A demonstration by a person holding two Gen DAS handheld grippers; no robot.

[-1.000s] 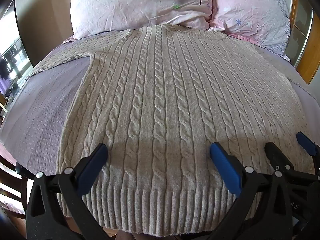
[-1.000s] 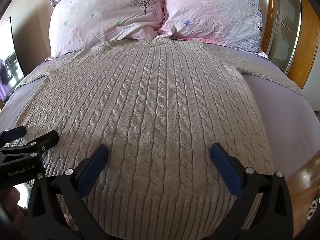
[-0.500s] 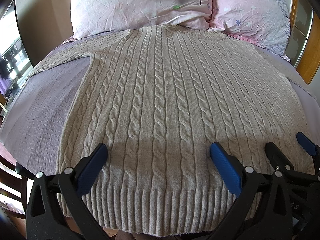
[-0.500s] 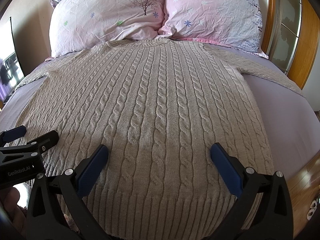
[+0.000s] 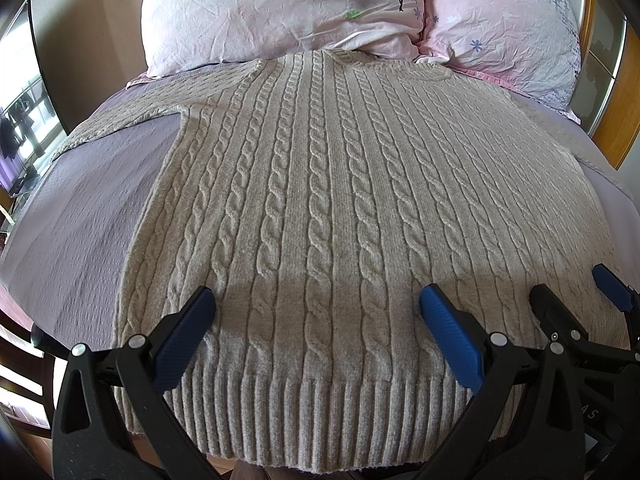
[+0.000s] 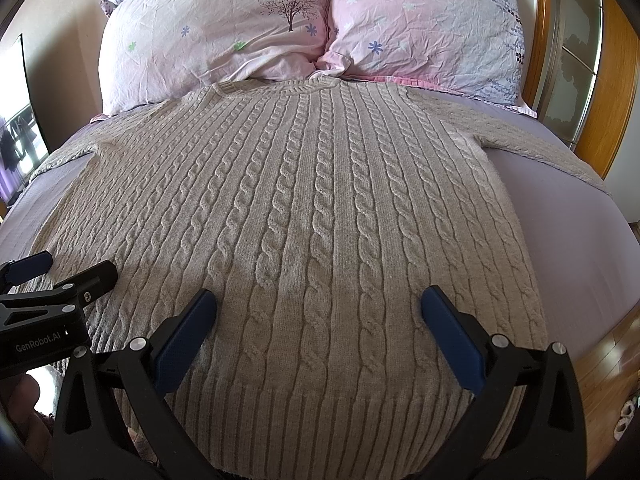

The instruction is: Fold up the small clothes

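A beige cable-knit sweater (image 5: 320, 200) lies flat on the bed, front up, collar toward the pillows, ribbed hem nearest me; it also shows in the right wrist view (image 6: 312, 208). Its sleeves spread out to both sides. My left gripper (image 5: 316, 304) is open and empty, hovering over the hem on the left part. My right gripper (image 6: 318, 304) is open and empty over the hem on the right part. The right gripper shows at the right edge of the left wrist view (image 5: 576, 292); the left gripper shows at the left edge of the right wrist view (image 6: 60, 272).
The lilac bedsheet (image 5: 80, 208) covers the bed. Two pink floral pillows (image 6: 224, 28) (image 6: 424, 20) lean at the head. A wooden headboard frame (image 6: 616, 92) stands at the right. Wooden floor (image 6: 616, 352) shows beyond the bed's right edge.
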